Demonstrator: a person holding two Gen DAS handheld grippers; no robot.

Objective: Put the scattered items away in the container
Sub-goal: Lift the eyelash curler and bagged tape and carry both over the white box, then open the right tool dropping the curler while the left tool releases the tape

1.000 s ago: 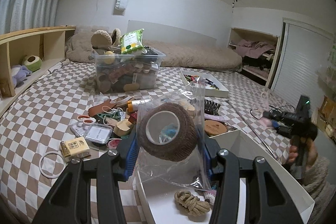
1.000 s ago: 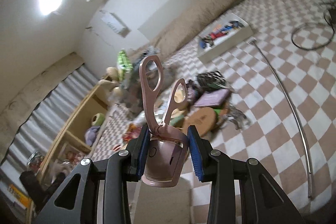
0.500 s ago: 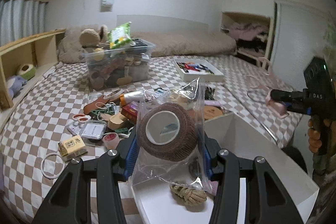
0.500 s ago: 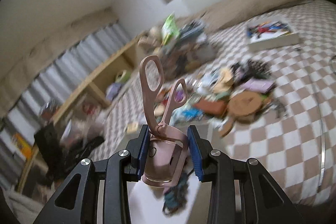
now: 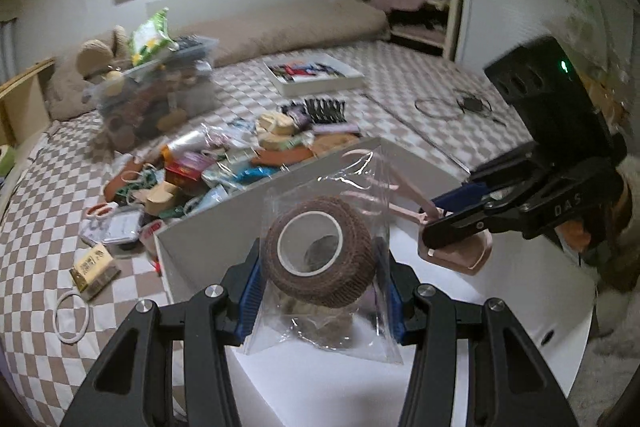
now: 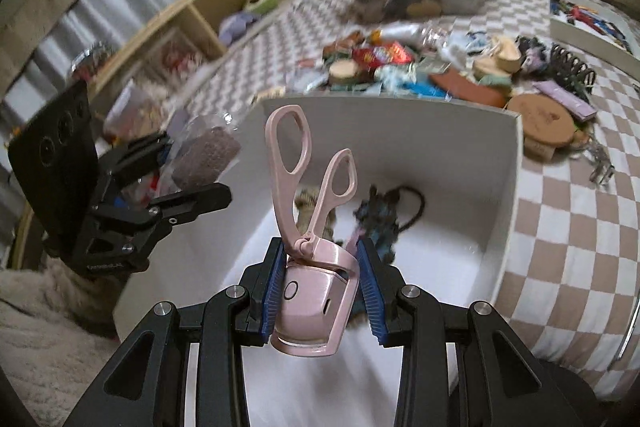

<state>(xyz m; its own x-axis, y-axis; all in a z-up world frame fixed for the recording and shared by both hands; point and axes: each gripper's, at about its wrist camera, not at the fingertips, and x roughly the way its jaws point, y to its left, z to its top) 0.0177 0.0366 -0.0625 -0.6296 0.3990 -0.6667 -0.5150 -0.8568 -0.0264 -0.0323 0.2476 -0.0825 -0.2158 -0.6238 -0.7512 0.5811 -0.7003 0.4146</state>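
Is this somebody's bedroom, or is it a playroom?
Most likely a bedroom. A big bed with a checked cover fills the room, a long pillow lies at its head, and clothes sit in an open closet. The scattered bits are just being tidied.

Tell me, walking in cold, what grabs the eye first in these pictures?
Two hand-held grippers hang over an open white box at the edge of a checkered bed. The left gripper pinches a brown tape roll in a clear bag, and the right gripper pinches a pink eyelash curler with its handles standing upward. Just beyond the box, a jumbled pile of small items sprawls across the bedcover.
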